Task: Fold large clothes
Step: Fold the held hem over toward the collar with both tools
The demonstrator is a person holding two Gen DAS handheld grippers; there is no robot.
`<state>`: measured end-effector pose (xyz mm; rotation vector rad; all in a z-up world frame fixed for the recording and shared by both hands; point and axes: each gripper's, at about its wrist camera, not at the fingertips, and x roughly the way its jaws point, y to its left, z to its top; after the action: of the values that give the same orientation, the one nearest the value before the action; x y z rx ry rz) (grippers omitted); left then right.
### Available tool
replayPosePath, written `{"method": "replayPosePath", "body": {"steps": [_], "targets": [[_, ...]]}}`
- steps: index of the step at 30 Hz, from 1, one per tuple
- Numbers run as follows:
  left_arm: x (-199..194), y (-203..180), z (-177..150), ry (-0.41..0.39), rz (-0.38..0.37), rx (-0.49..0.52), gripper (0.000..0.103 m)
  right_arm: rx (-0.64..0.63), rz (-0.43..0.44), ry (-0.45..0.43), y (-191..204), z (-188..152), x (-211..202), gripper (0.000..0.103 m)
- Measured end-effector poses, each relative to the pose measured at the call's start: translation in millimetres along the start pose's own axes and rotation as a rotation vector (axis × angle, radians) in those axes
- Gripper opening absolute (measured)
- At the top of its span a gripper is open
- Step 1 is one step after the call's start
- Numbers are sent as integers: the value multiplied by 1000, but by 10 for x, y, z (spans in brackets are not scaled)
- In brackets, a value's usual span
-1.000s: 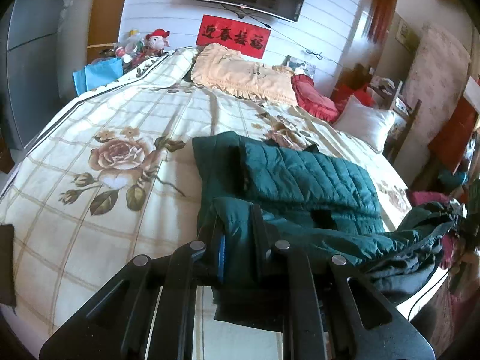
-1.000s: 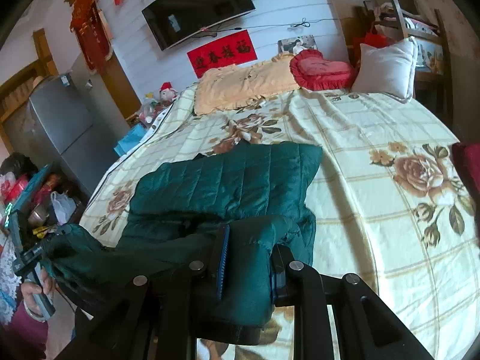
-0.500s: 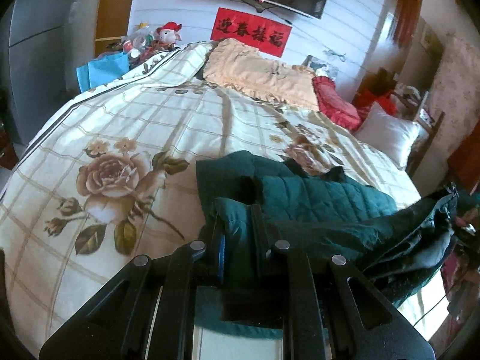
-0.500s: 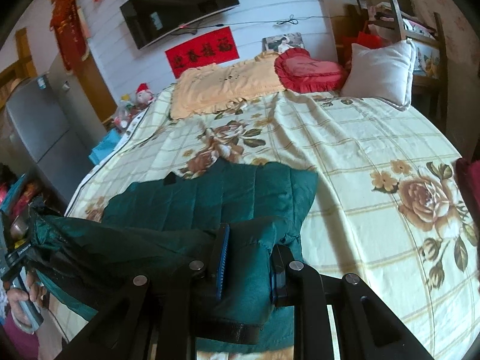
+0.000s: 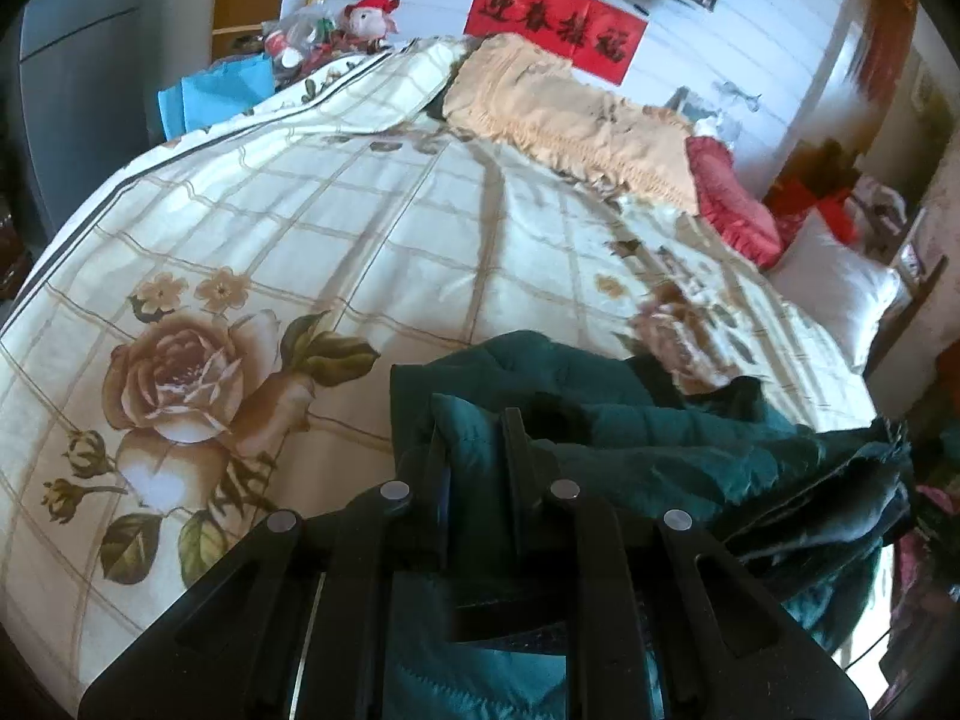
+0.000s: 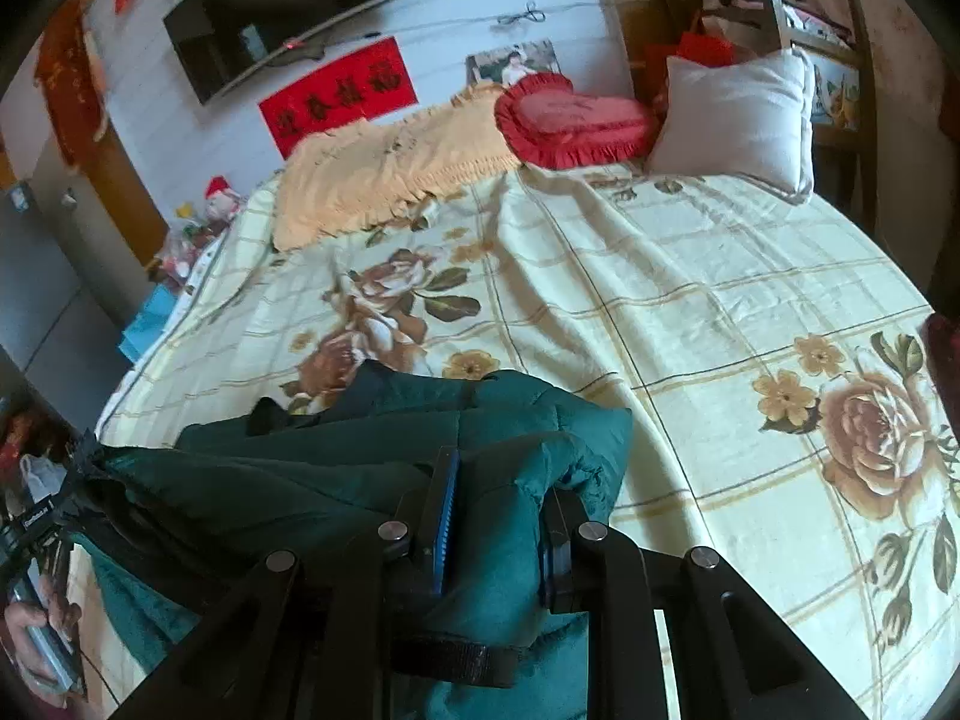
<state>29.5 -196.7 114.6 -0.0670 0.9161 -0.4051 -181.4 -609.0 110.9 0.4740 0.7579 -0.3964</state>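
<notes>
A dark green quilted jacket [image 5: 660, 444] lies partly on the floral bedspread [image 5: 336, 222], its near hem lifted off the bed. My left gripper [image 5: 477, 450] is shut on one corner of that hem. In the right wrist view the same jacket [image 6: 372, 456] stretches leftward, and my right gripper [image 6: 498, 492] is shut on its other corner, fabric bunched between the pads. The held edge spans between both grippers and folds over the quilted body lying on the bed. A hand on the left tool shows at the lower left of the right wrist view.
A beige fringed pillow [image 6: 384, 174], a red heart cushion [image 6: 570, 120] and a white pillow [image 6: 738, 114] sit at the head of the bed [image 6: 690, 276]. A wooden chair [image 6: 810, 18] stands at the far right. A blue bag [image 5: 216, 90] and toys sit left of the bed.
Both grippers have carried the jacket's hem forward over the bed toward the pillows and slightly down. Less of the quilted body shows beyond the fingers; both grips are unchanged.
</notes>
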Motion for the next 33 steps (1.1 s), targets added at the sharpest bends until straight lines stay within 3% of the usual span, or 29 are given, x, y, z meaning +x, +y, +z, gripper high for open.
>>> {"method": "replayPosePath", "body": {"steps": [3,6,12,14,15,16,17,19,22,27,33], "targets": [[170,17,-23,29,9,-12,14,42,-2,45,-62,20,219,20],[250,76,-21,34,-10,-42,17,101,36,59,-157,22,337,29],[272,267,149,79,-177,-167,26,176,117,33,-248,102,253,39],[227,325,210,90,-238,-206,36,205,158,20,-272,133,190,47],[191,348,239,91,-268,-222,41,215,172,10,-272,144,161,57],[126,365,269,71,-279,-228,54,226,178,-16,-278,156,95,65],[52,366,289,41,-270,-229,66,229,171,-53,-281,172,13,68],[-140,388,331,-38,-239,-231,77,222,149,-107,-269,224,-115,71],[-281,355,340,-69,-242,-213,78,167,145,-139,-139,223,-273,71],[-247,91,187,-65,-204,-140,78,-56,171,-94,492,73,-208,71],[221,-282,2,3,-55,-49,78,-262,101,3,1157,-155,348,71]]}}
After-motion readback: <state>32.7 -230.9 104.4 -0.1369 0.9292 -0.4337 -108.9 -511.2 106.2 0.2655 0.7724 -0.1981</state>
